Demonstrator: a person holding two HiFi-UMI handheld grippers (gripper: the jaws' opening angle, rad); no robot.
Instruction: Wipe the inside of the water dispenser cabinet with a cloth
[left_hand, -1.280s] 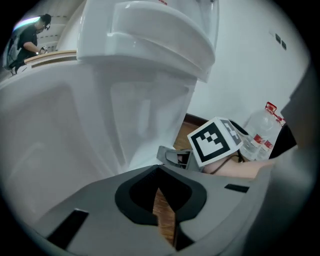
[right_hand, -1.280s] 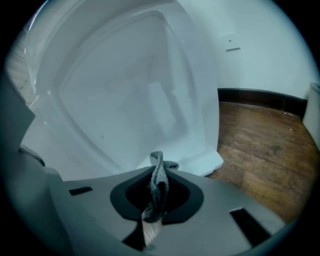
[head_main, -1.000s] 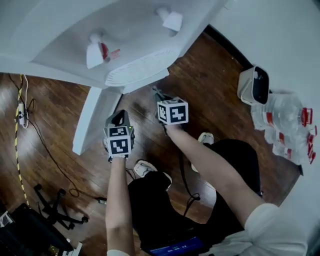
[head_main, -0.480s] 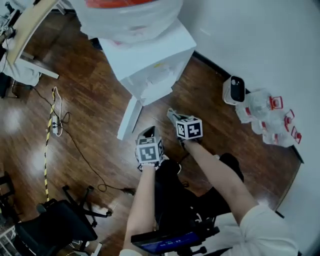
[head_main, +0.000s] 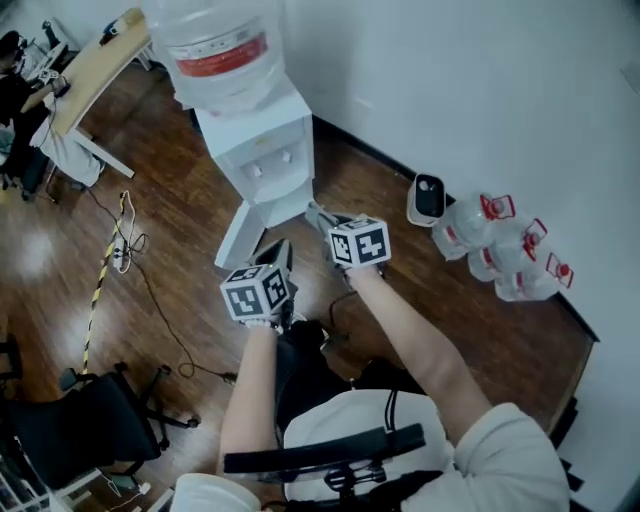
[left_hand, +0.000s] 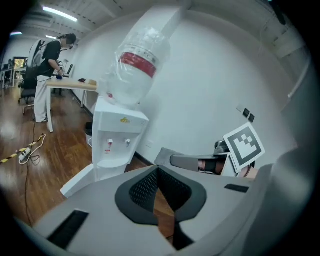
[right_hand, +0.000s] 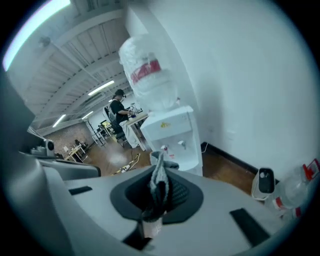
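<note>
The white water dispenser (head_main: 258, 150) with a big bottle (head_main: 214, 42) on top stands against the wall, its low cabinet door (head_main: 240, 234) swung open. My right gripper (head_main: 320, 216) is shut on a grey cloth (right_hand: 159, 181), which sticks out between its pads and points toward the dispenser (right_hand: 172, 134). My left gripper (head_main: 279, 254) is held beside it, a little nearer to me, shut with nothing in it (left_hand: 158, 172). Both are well short of the dispenser (left_hand: 117, 141). The cabinet's inside is hidden from here.
A small white appliance (head_main: 427, 198) and several water bottles (head_main: 502, 248) sit by the wall to the right. A cable with a power strip (head_main: 120, 256) runs over the wood floor at left. A desk (head_main: 96, 62) with a person (head_main: 22, 96) stands far left, and an office chair (head_main: 85, 425) near left.
The head view has pulled far back and up from the dispenser, which now shows whole and small. Both grippers have come away from the cabinet; the right still grips the cloth.
</note>
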